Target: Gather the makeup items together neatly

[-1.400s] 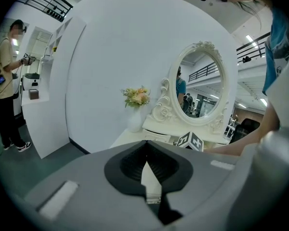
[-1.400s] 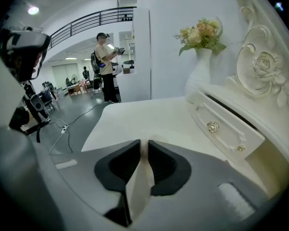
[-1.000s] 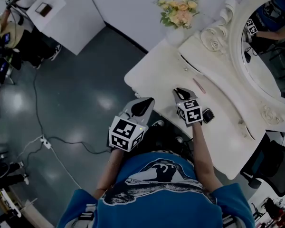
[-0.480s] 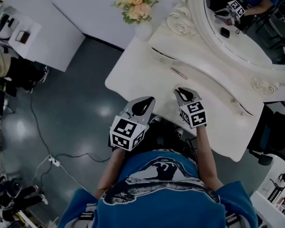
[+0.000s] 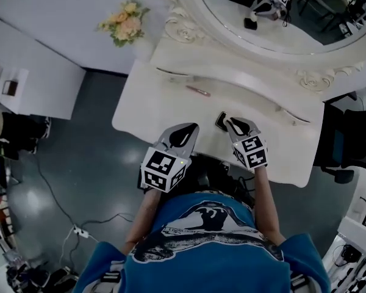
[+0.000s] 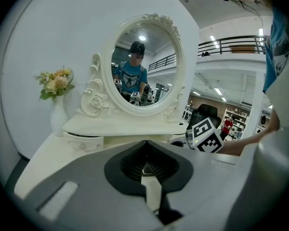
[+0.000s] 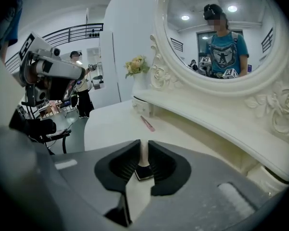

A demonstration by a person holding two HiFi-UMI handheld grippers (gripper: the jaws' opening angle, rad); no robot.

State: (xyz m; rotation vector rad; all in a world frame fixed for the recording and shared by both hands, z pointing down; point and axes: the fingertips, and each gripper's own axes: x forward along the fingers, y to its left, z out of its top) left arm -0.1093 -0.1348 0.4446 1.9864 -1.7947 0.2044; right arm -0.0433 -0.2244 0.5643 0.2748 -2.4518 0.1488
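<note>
On the white vanity table (image 5: 143, 105), close to its front edge, my right gripper (image 7: 143, 147) points out and down over the top. Its jaws are a narrow slot apart, not pressed together, and they pinch nothing. Bare tabletop shows through the upper part of the slot. The dark compact (image 5: 221, 121) shows through the lower part, lying flat on the table below the tips. No pad is seen pressing on it.

In the head view the compact sits just left of the right gripper's tips. I cannot tell whether the nearer tip touches it. Its longer side runs roughly away from me, toward the mirror (image 5: 293, 23), leaning a little.

My left gripper (image 6: 145, 143) has its jaws pressed together at the tips with nothing between them. It hangs at the table's front edge, left of the right gripper and apart from both items.

The pink stick (image 5: 198, 91) lies flat, farther in and to the left of the compact, well apart from it. It is just in front of the raised drawer shelf (image 5: 244, 84). Its long axis runs across my view, about parallel to the shelf front, with the right end slightly nearer me. Which end is the tip, I cannot tell.
</note>
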